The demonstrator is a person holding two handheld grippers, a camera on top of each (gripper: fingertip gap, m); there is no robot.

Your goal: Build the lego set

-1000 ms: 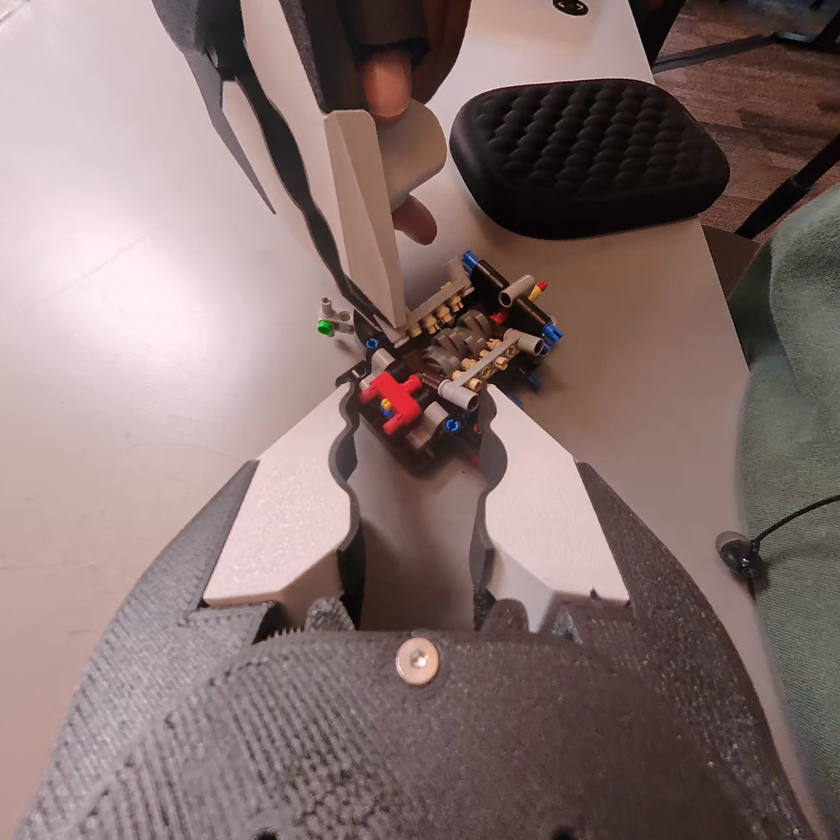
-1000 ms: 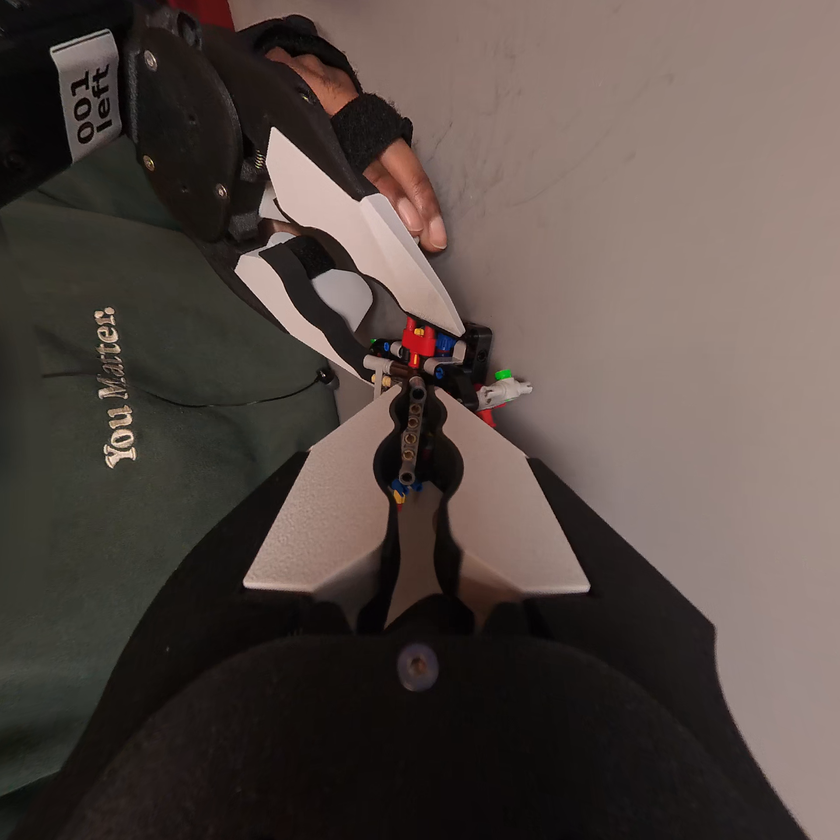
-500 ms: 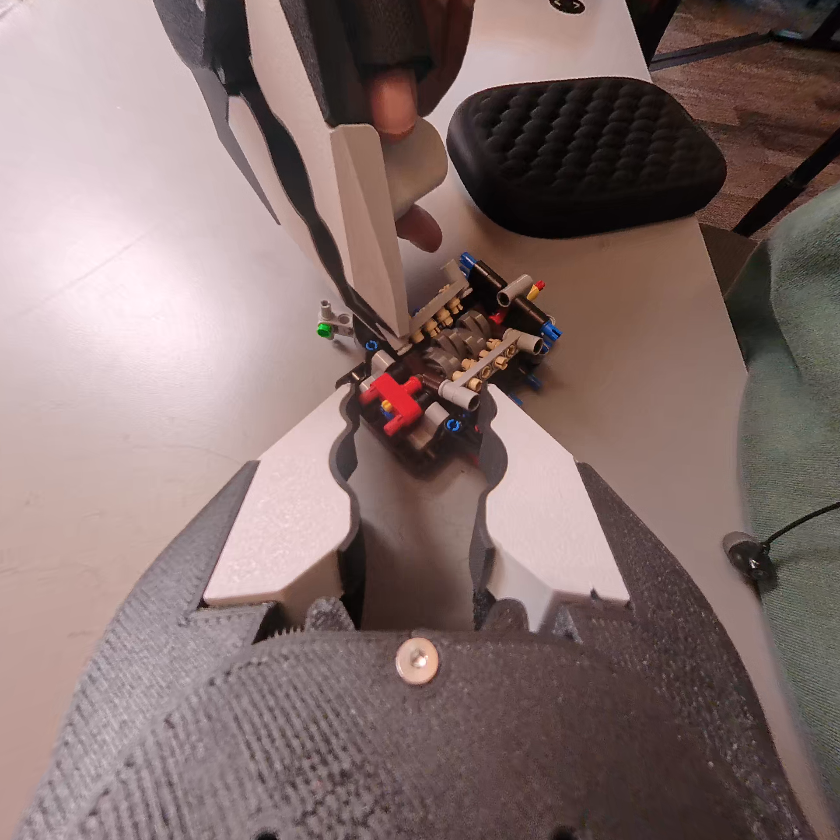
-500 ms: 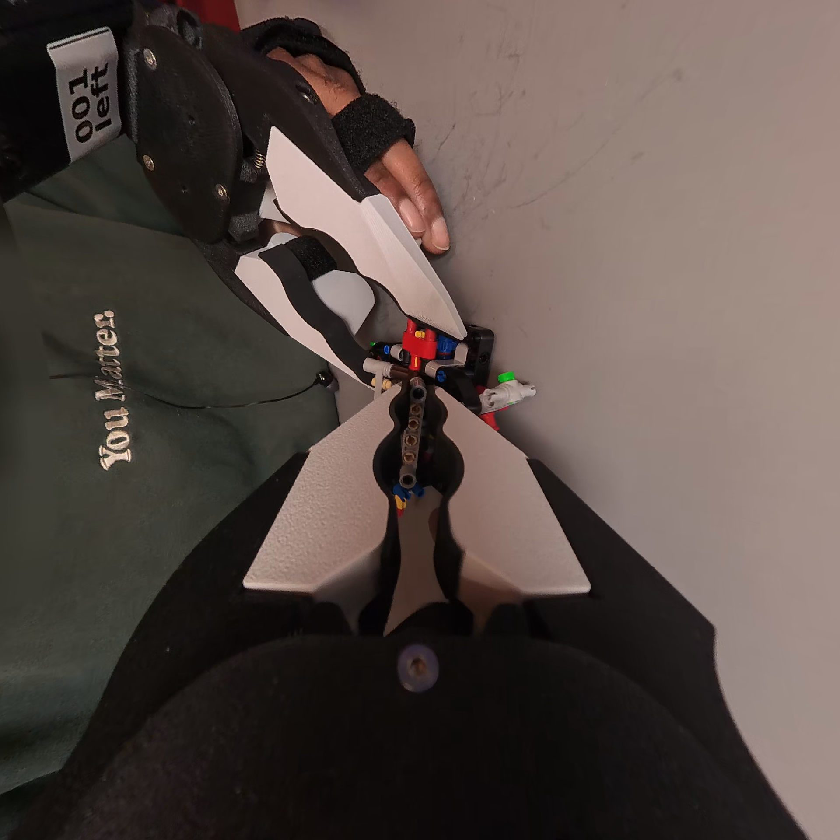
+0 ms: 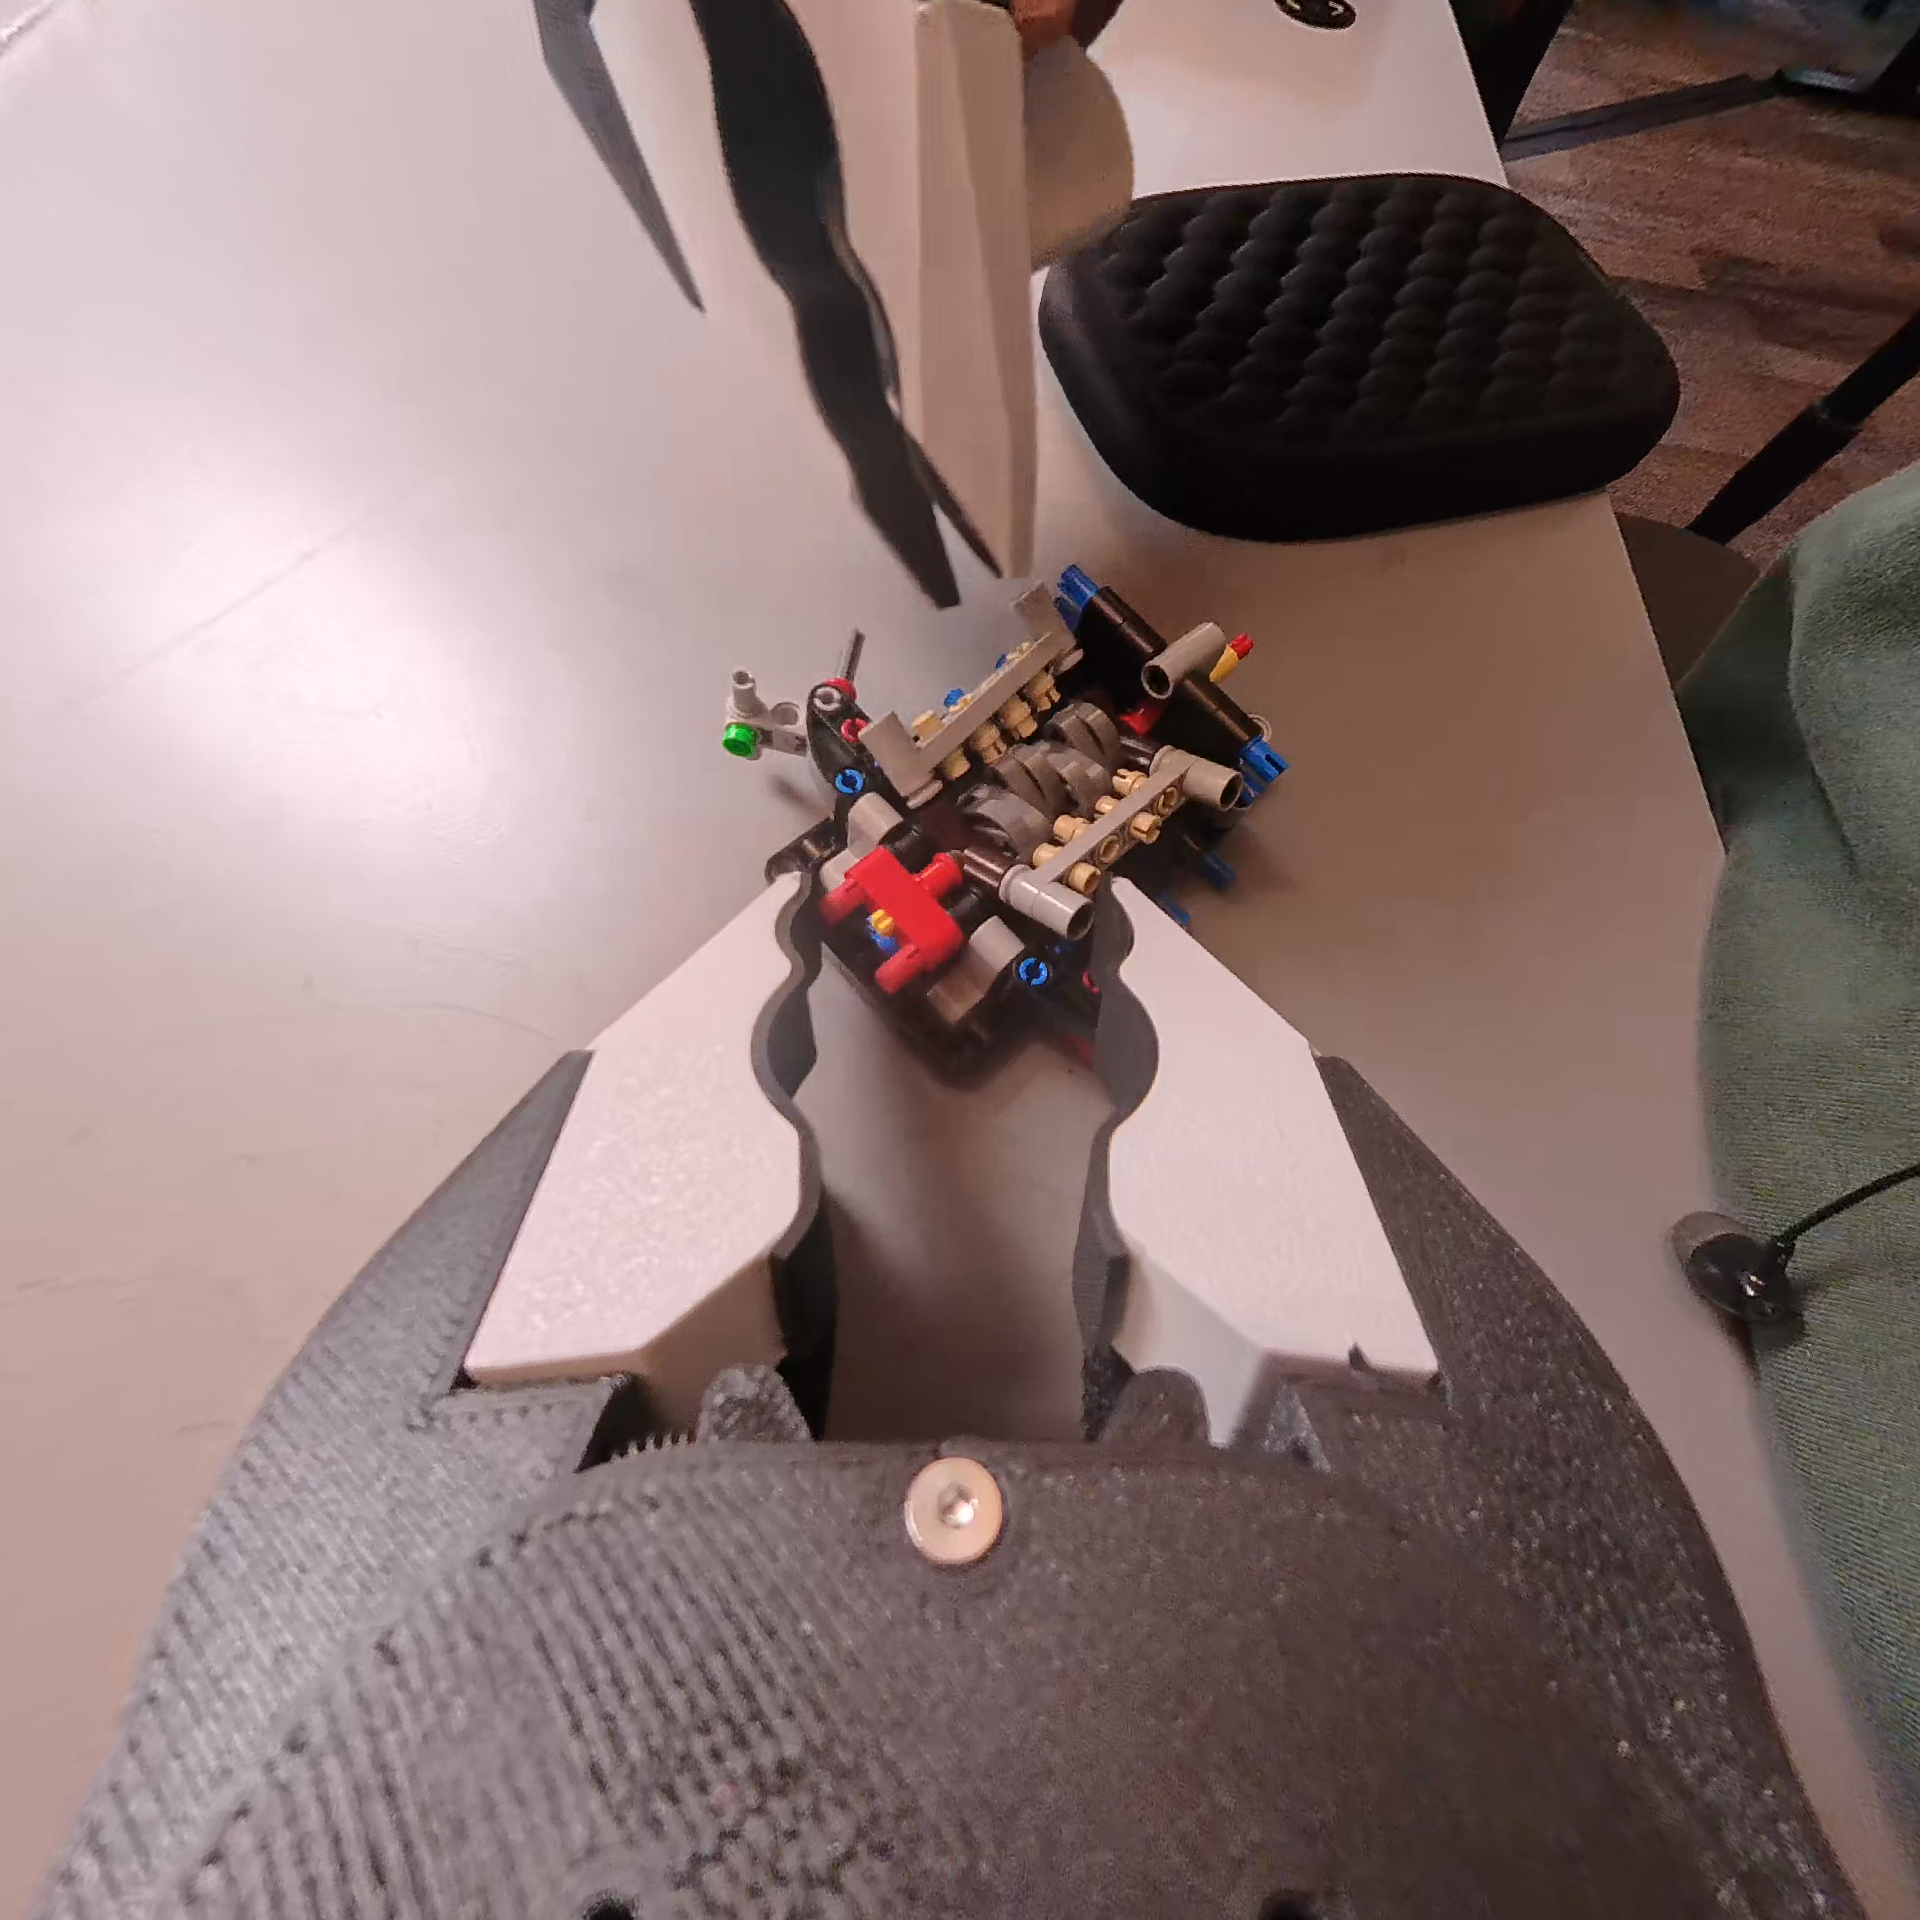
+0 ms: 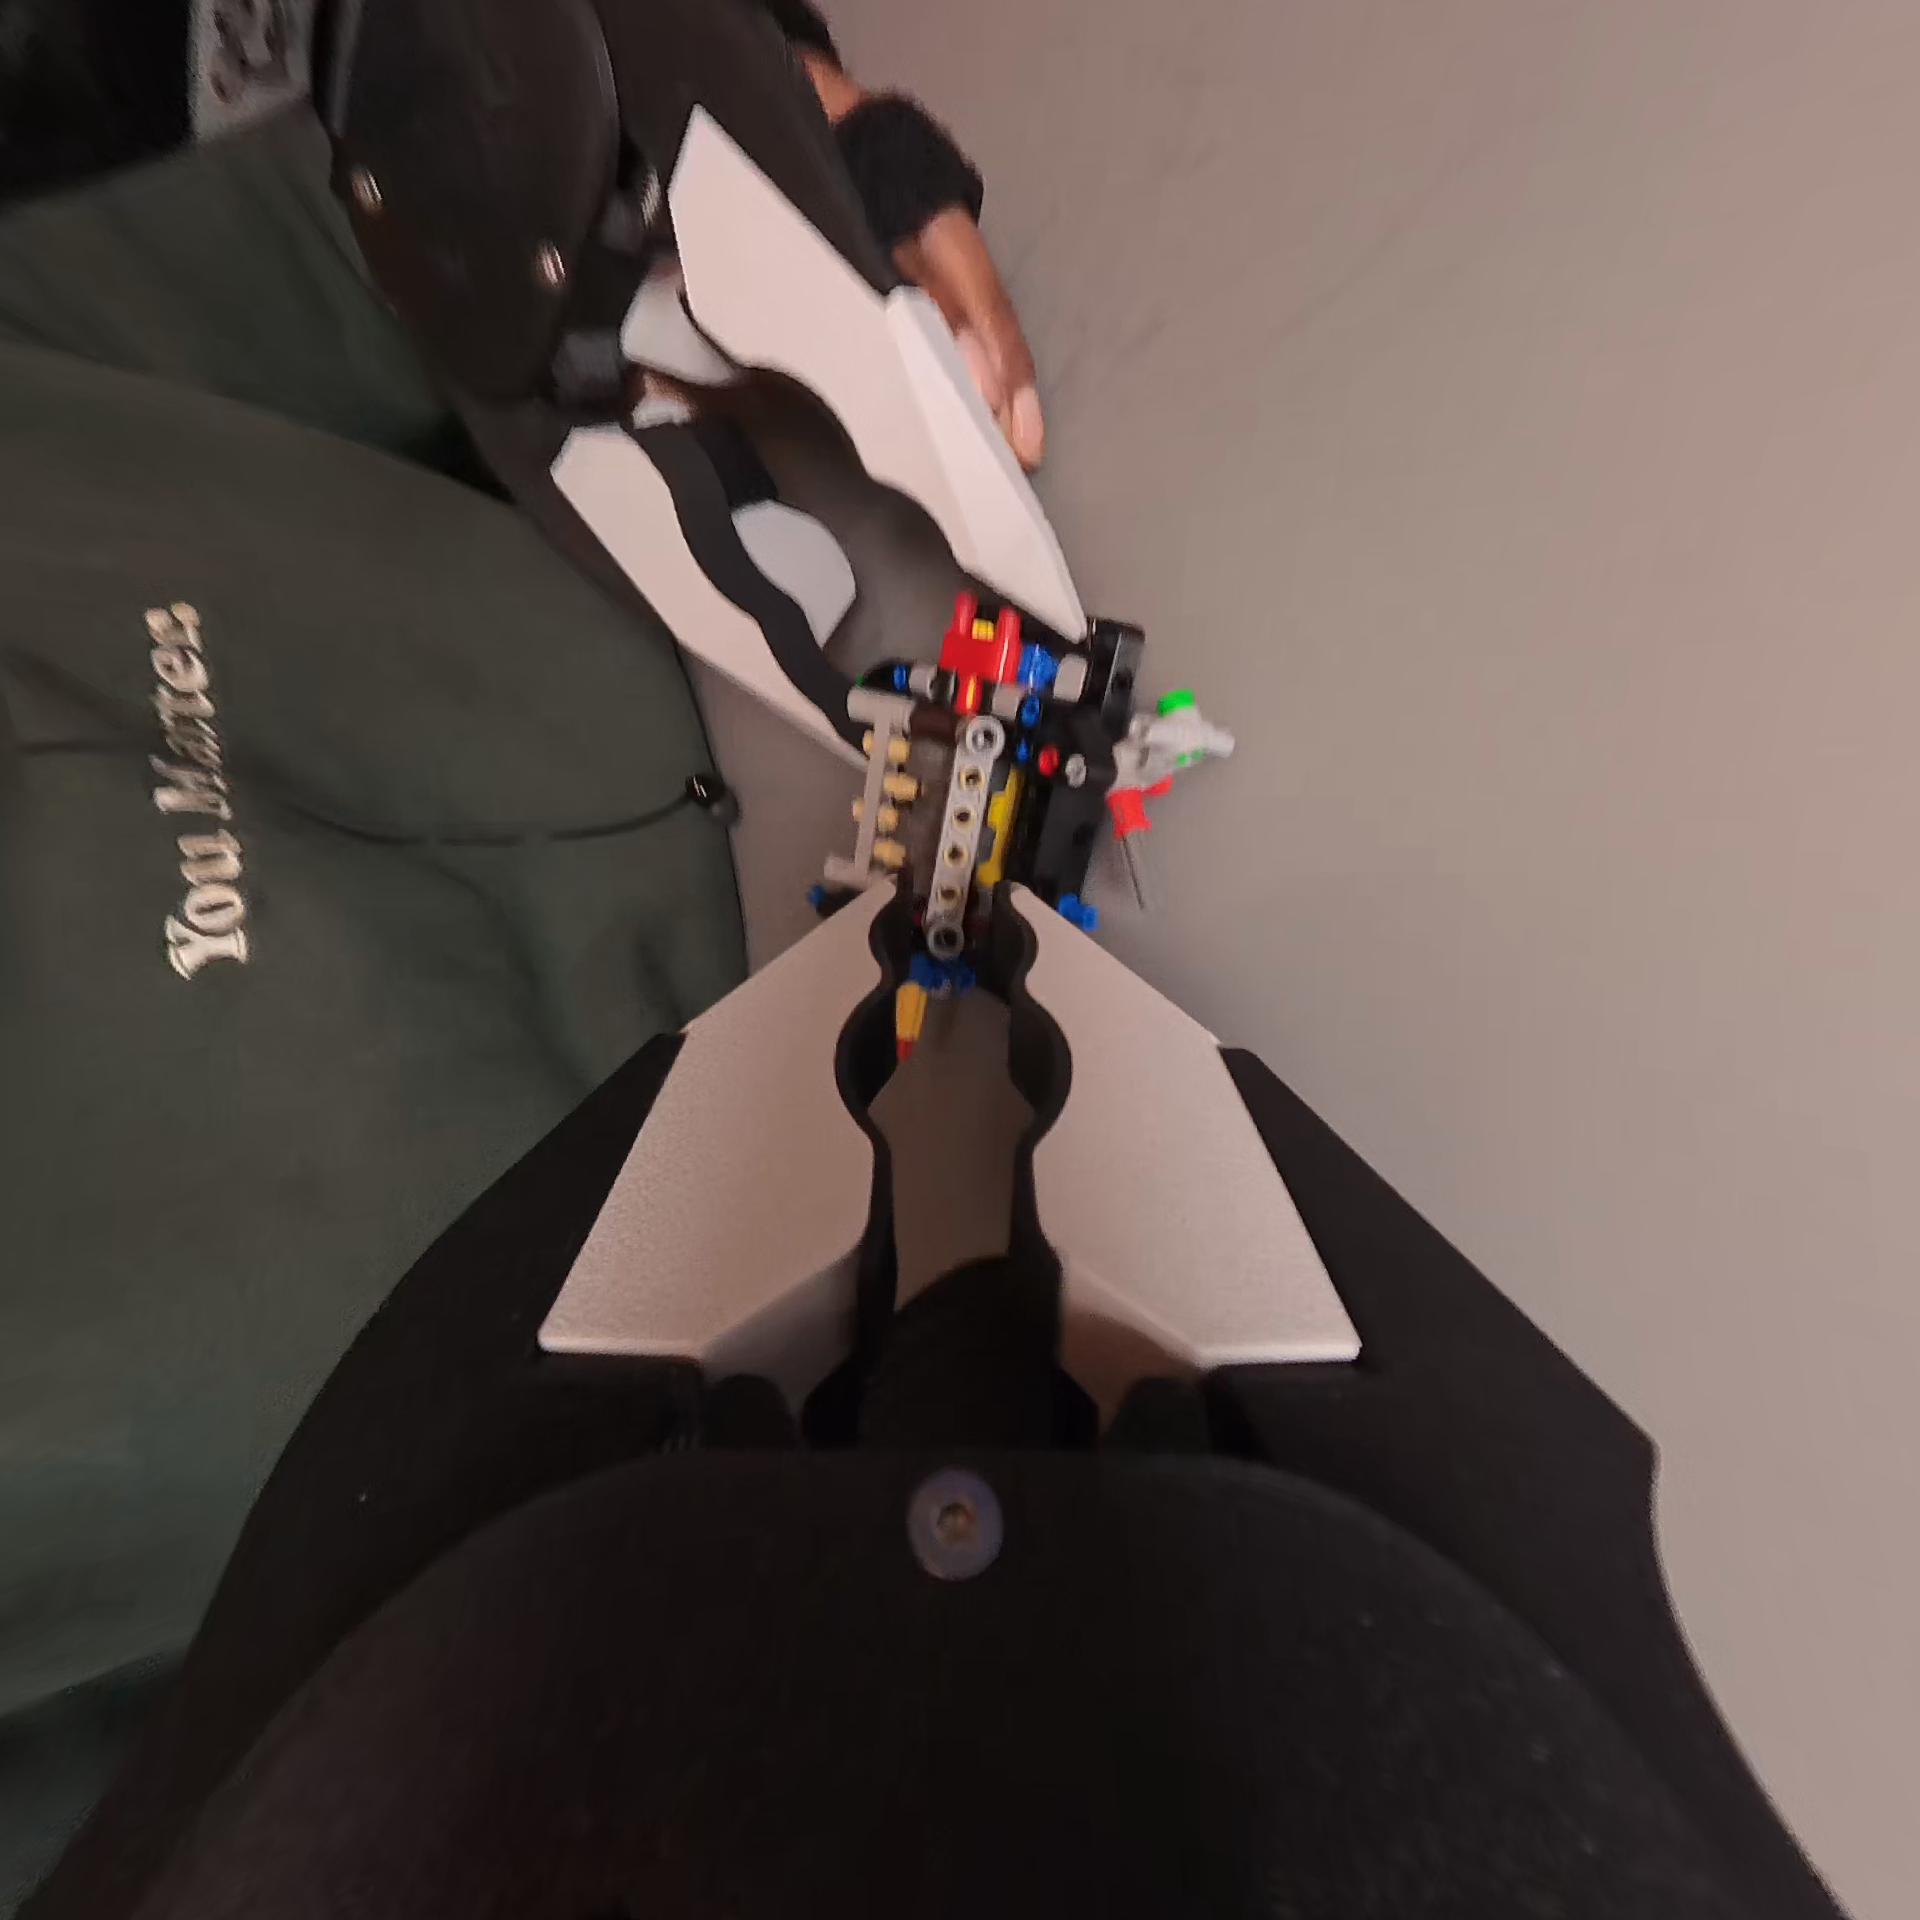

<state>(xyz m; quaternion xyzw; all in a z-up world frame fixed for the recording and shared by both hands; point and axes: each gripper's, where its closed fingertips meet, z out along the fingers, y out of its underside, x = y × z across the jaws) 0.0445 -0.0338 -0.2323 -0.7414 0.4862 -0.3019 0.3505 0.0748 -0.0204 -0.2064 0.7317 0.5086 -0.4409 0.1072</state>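
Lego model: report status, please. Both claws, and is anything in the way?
Left claw shut on lego model, near end. Right claw poised above its far end, seemingly empty. Black pad beyond, clear of both.

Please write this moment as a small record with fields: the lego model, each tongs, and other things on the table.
model: small lego build of black, grey, red and blue parts, resting on the pale table
left tongs: tips on both sides of the model's near end, at the red piece; grip looks closed on it
right tongs: open, off the model; tips around its far end in own view
loose part: grey piece with green tip, beside the model
other: black bumpy pad behind the model
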